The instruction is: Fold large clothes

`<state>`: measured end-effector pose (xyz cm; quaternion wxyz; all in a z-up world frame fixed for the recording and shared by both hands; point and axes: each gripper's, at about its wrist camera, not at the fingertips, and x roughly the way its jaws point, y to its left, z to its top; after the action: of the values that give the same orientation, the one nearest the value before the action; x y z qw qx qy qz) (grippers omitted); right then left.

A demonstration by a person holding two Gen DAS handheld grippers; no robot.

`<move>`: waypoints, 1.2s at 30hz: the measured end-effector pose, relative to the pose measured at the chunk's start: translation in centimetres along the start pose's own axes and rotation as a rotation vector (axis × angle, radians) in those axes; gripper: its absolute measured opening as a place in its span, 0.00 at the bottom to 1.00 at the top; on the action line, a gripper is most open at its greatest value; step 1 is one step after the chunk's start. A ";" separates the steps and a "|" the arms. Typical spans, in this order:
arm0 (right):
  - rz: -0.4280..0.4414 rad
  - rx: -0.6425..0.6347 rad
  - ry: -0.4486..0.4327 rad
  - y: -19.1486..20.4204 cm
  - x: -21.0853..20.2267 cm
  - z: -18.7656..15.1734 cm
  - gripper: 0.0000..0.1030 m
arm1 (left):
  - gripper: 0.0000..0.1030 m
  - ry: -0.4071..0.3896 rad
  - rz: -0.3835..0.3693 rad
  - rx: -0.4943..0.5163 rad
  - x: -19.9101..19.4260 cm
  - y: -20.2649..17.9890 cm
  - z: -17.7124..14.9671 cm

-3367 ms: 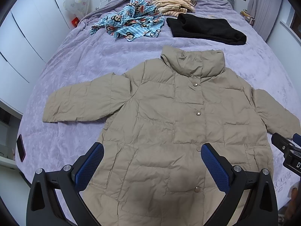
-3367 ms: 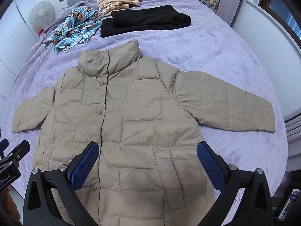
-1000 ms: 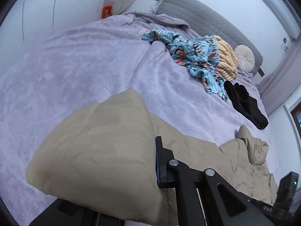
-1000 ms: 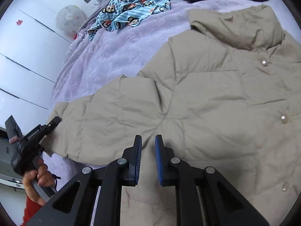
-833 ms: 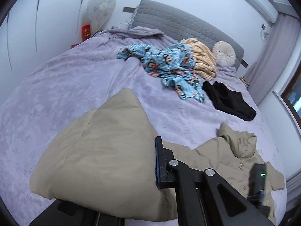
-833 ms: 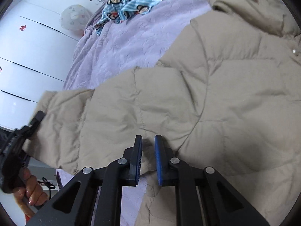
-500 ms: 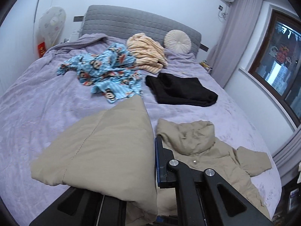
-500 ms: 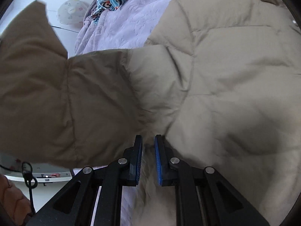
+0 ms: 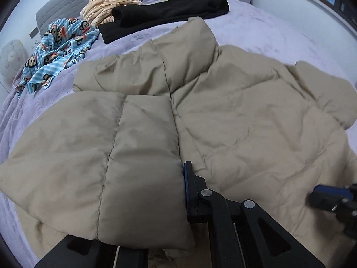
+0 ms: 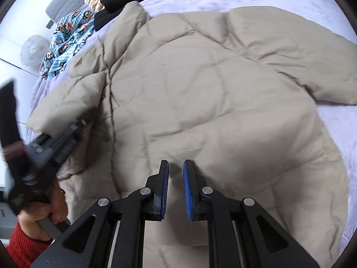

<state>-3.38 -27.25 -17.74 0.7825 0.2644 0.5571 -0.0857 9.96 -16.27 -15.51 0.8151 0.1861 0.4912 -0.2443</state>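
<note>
A beige puffer jacket [image 9: 245,122] lies front-up on the purple bed, collar toward the headboard. My left gripper [image 9: 184,172] is shut on the cuff of one sleeve [image 9: 111,156], which is folded over the jacket's chest; the sleeve hides one of its fingers. The right wrist view shows the same left gripper [image 10: 86,119] at the left, held by a hand with a red cuff [image 10: 44,214]. My right gripper [image 10: 175,167] hovers over the jacket's body [image 10: 212,89], nearly shut, with only a narrow gap and nothing in it. The other sleeve [image 10: 301,51] lies spread out flat.
Behind the collar lie a black garment [image 9: 167,11], a blue monkey-print garment [image 9: 60,44] and a striped beige one [image 9: 107,2]. Purple bedcover [image 9: 267,26] shows to the right of the jacket. A grey headboard [image 9: 58,6] closes the far end.
My left gripper has carried the sleeve from out at the side across onto the jacket's front, rolling as it went. The right gripper has slid from the shoulder area over the jacket's body.
</note>
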 end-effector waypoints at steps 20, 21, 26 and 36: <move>-0.080 -0.672 -0.232 15.8 -2.6 -2.2 0.74 | 1.00 -0.052 0.084 -0.570 -8.1 23.6 -9.1; -0.120 -0.744 -0.240 17.9 -1.6 -2.7 0.74 | 1.00 -0.031 0.050 -0.618 -7.1 24.8 -9.2; -0.258 -0.953 -0.291 24.0 2.6 -3.8 0.74 | 0.99 0.041 -0.201 -0.772 -1.7 28.5 -8.8; -0.148 -0.502 -0.317 17.7 0.4 4.7 0.04 | 0.16 -0.046 -0.135 -0.611 -1.2 28.8 -6.2</move>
<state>8.23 -14.61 -11.32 0.8922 0.0050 0.4497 -0.0422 21.79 10.74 -15.39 0.8261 -0.1059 0.5347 -0.1429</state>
